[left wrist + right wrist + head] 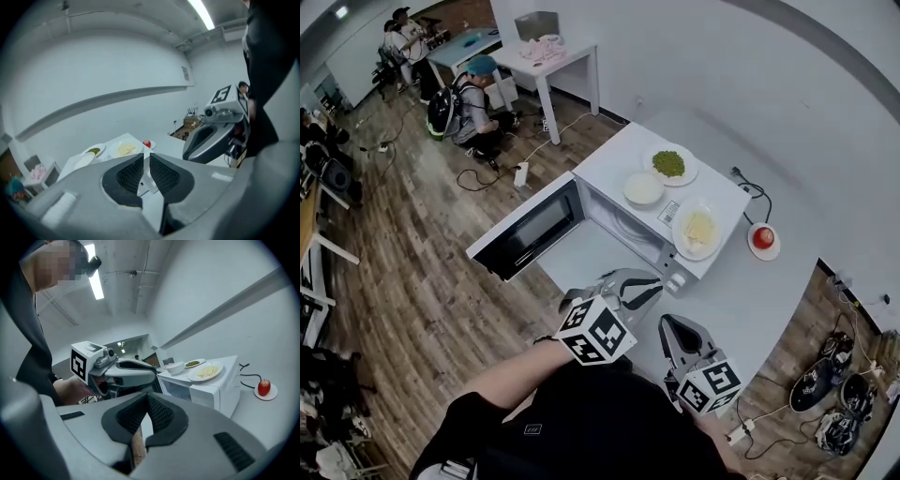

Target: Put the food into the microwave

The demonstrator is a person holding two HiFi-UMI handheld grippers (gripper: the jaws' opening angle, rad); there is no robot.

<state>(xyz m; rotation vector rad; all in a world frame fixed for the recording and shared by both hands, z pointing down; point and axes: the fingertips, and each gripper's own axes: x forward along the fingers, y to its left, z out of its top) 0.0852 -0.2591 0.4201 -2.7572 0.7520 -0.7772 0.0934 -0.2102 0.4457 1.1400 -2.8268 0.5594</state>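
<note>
A white microwave (703,264) stands on the white table (769,300), its door (530,230) swung open to the left. On its top sit a plate of green food (668,164), a white bowl (643,188) and a plate of yellow food (697,228). A red fruit on a small plate (763,239) lies on the table to the right. My left gripper (630,281) hovers in front of the open cavity, shut and holding nothing (146,157). My right gripper (677,325) is beside it, nearer to me, also shut and holding nothing (147,398).
A black cable (752,190) runs along the table behind the fruit. People sit at desks at the far left, by a white side table (548,52). Cords and a power strip (522,173) lie on the wooden floor; shoes (825,375) are at the right.
</note>
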